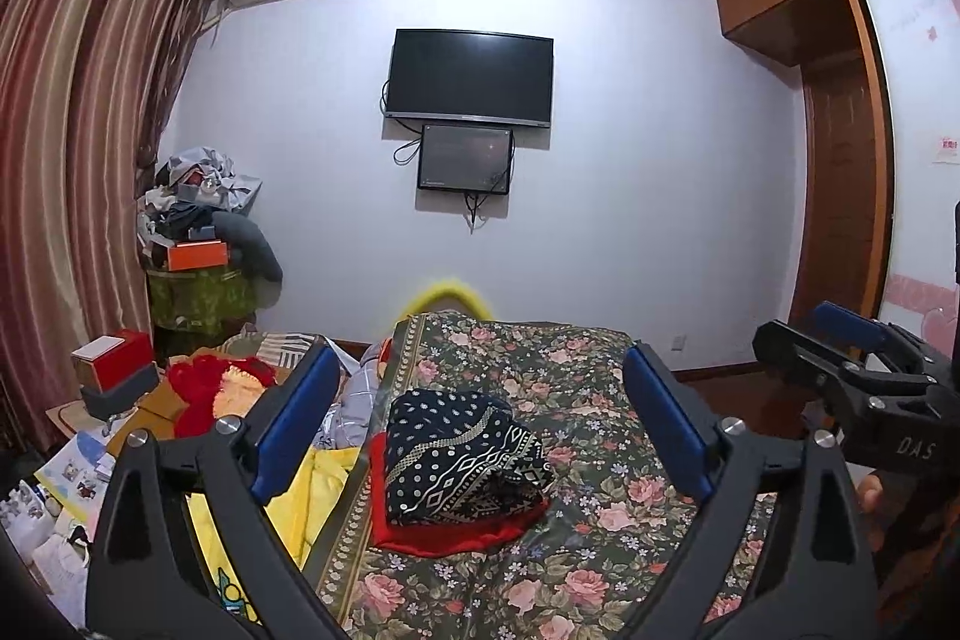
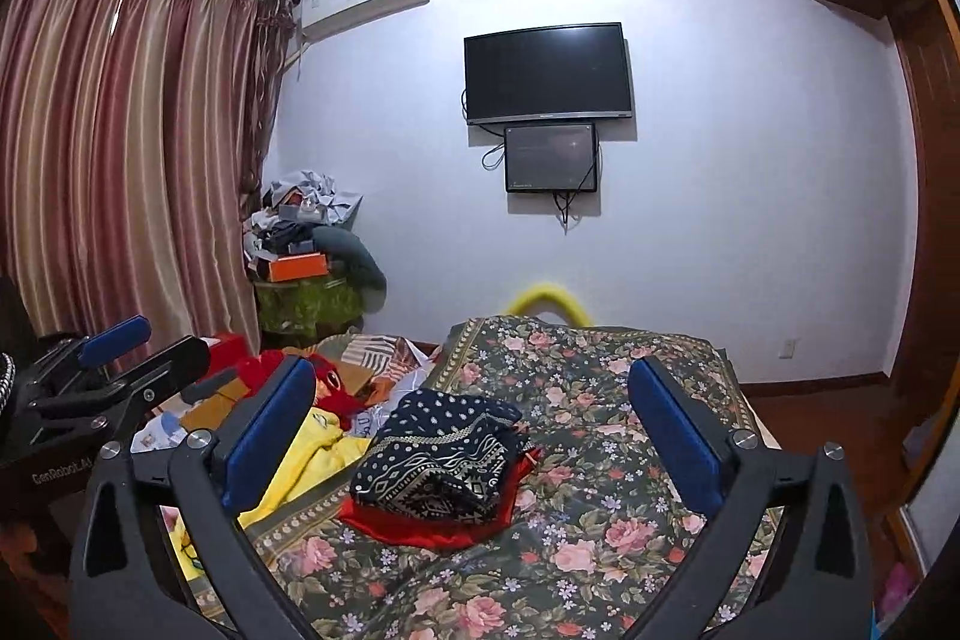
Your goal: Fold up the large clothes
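A folded dark navy garment with white dots and geometric bands (image 1: 462, 460) (image 2: 438, 457) lies on top of a folded red garment (image 1: 456, 529) (image 2: 432, 523) on the floral bedspread (image 1: 600, 520) (image 2: 600, 490). My left gripper (image 1: 480, 424) hangs open in front of the pile, its blue pads wide apart and nothing between them. My right gripper (image 2: 474, 421) is open too, also facing the pile with nothing held. In the left wrist view the right gripper (image 1: 840, 352) shows at the right edge. The left gripper (image 2: 144, 358) appears at the left of the right wrist view.
A yellow cloth (image 1: 312, 496) (image 2: 306, 448) and a red fuzzy item (image 1: 204, 388) (image 2: 324, 382) lie left of the bedspread among boxes and papers. A cluttered pile (image 1: 198, 244) stands by the striped curtains (image 1: 78, 160). A wall television (image 1: 468, 76) and wooden wardrobe (image 1: 834, 160) lie beyond.
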`<state>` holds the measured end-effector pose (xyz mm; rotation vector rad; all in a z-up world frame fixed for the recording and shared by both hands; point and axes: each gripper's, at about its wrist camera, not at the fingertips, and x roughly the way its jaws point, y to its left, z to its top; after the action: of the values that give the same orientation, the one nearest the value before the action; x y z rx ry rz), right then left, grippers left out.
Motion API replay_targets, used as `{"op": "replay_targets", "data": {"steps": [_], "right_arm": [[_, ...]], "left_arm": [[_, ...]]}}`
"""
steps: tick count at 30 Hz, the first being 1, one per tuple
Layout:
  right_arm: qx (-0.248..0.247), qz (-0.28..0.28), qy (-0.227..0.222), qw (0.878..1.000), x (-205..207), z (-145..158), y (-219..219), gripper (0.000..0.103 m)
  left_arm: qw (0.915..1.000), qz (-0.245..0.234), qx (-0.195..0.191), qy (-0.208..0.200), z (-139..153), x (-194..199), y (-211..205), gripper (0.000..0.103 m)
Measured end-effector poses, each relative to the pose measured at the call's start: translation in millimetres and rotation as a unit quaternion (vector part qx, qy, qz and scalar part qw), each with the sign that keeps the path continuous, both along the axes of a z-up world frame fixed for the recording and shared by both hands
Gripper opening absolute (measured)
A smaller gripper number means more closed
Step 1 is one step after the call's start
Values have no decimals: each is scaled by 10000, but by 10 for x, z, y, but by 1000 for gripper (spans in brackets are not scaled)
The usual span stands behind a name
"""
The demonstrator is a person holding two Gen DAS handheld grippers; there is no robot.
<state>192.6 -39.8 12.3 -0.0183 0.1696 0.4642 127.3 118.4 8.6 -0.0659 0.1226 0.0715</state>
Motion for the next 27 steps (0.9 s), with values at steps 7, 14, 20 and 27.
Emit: {"op": "replay_targets", "data": {"steps": [7,14,20,27], "right_arm": [[37,-9,63,10000,0,-1,-30,103],[18,-2,112,9999,0,2,-29,103],[8,2,131,9999,-11,-2,-24,103],[37,-7,163,9999,-20,6,-43,103]], "left_arm": [[10000,31,66,29,-33,24,-11,97],[10000,35,62,27,-47,30,-5,99],[10000,60,30,-4,-50,38,-20,100],[9999,57,84,-3,-67,59,-63,101]]}}
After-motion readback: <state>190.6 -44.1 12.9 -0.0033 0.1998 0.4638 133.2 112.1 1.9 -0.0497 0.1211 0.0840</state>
